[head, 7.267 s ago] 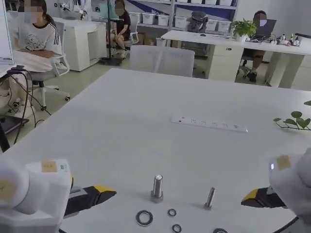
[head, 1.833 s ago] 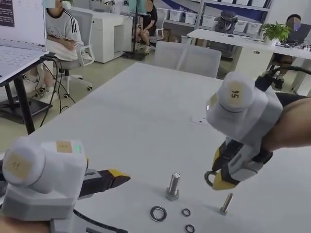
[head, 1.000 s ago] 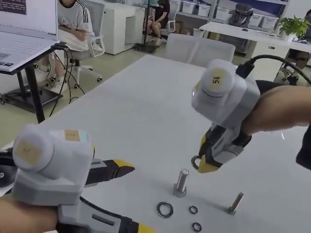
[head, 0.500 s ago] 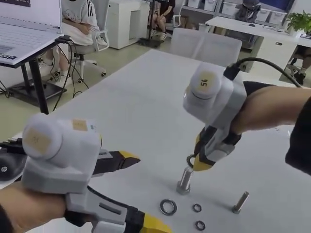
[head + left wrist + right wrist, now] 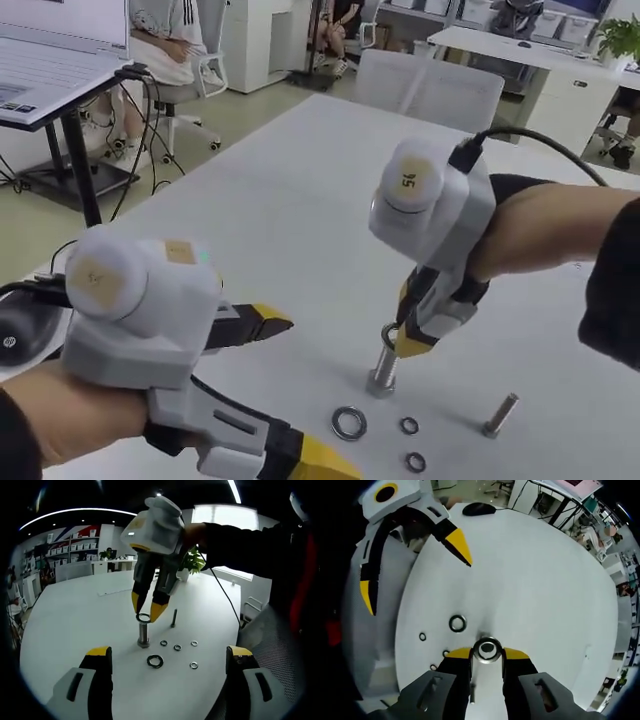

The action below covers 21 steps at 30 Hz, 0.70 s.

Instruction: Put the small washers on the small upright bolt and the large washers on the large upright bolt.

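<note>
My right gripper (image 5: 398, 340) is shut on a large steel washer (image 5: 487, 649), held flat right over the top of the large upright bolt (image 5: 381, 372). In the left gripper view the washer (image 5: 144, 617) sits at the tip of that bolt (image 5: 143, 636). A second large washer (image 5: 348, 422) lies on the white table in front of the bolt. Small washers (image 5: 409, 426) lie beside it, and the small upright bolt (image 5: 499, 414) stands to the right. My left gripper (image 5: 295, 392) hovers wide open at the near left, holding nothing.
The white table (image 5: 290, 200) stretches away behind the bolts. A computer mouse (image 5: 479, 508) lies near its left edge. A side desk with a laptop (image 5: 50, 70) stands at the left, with chairs and seated people beyond the table.
The right gripper has come over from the right with a large washer and lowered it onto the top of the large bolt. The left gripper has stayed open at the near left.
</note>
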### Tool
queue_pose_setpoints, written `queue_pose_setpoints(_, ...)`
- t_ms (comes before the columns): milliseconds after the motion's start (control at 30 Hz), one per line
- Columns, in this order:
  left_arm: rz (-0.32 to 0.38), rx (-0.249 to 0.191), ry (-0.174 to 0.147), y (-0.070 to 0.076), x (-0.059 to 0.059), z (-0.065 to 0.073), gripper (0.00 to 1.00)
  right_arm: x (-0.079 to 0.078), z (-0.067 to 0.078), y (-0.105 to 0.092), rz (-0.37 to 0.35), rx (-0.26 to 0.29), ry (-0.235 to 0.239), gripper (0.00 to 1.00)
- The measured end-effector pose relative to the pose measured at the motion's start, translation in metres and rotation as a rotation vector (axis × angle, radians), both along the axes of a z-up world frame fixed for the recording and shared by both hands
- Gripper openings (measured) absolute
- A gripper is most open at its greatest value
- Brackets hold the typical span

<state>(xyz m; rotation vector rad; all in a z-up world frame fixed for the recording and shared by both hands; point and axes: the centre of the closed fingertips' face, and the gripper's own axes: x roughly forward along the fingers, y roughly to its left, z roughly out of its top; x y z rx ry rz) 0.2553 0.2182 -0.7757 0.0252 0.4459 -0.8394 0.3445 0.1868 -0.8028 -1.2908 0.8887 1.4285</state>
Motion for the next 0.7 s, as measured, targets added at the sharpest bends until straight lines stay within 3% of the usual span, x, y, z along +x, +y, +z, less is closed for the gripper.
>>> queue_pose_setpoints(167,-0.007,0.021,0.002,0.000,0.000,-0.004,0.95,0.000,-0.003,-0.001,0.000,-0.009,0.002,0.23)
queue_pose_setpoints(700,-0.012,0.027,0.010,0.002,-0.001,-0.006,0.95,0.001,-0.012,0.002,0.002,-0.027,0.018,0.23)
